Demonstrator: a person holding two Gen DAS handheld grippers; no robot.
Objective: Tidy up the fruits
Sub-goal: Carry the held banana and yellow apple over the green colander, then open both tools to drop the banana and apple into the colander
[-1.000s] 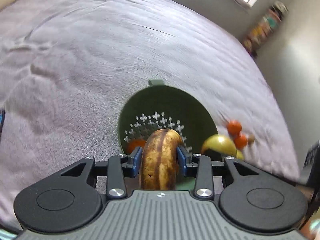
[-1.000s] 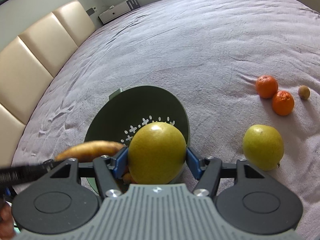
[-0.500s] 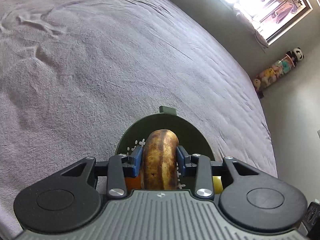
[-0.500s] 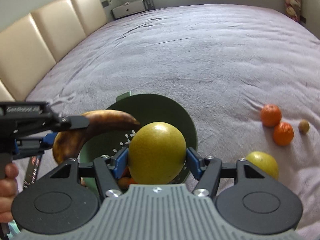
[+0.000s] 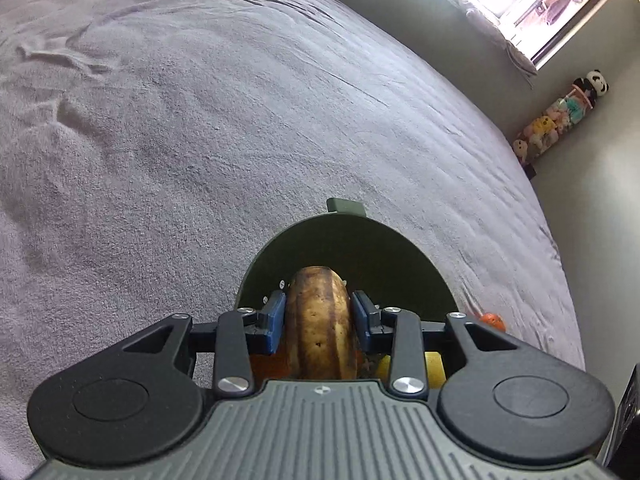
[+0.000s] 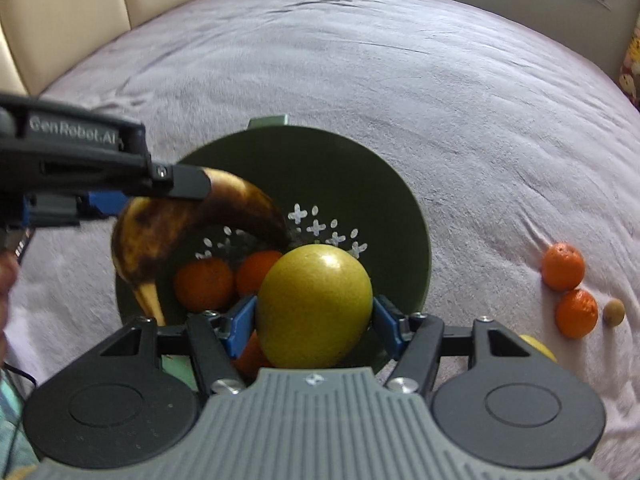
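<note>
A wide bed (image 5: 240,120) covered in a mauve blanket fills the left wrist view; I see a bright window (image 5: 532,4) at upper right and a row of soft toys (image 5: 560,116) against the wall. A dark green colander (image 5: 348,248) sits on the bed directly ahead of my left gripper (image 5: 319,312). Its blue-padded fingers (image 5: 275,320) are clamped on a brown, overripe banana (image 5: 320,320), which I hold above the near part of the colander. One orange (image 5: 493,320) lies on the blanket to the right of the colander. A yellow fruit shows in part below the right finger linkage; I cannot tell more of it.

In the right wrist view, the same bed (image 6: 400,80) extends to a cream padded headboard (image 6: 80,12) at upper left. My right gripper (image 6: 314,320) grips a large yellow-green pear (image 6: 314,304) between its fingers (image 6: 240,324), over the near rim of the colander (image 6: 360,168). Inside the colander I see two oranges (image 6: 204,284) side by side, with a third partly hidden under the left finger. The left gripper (image 6: 120,184) enters from the left with the curved banana (image 6: 180,224) above the colander's left side. On the blanket to the right, well apart from the colander, lie two more oranges (image 6: 563,266) close together, a small brown fruit (image 6: 614,311) just beside them, and the edge of another yellow fruit (image 6: 538,346).
</note>
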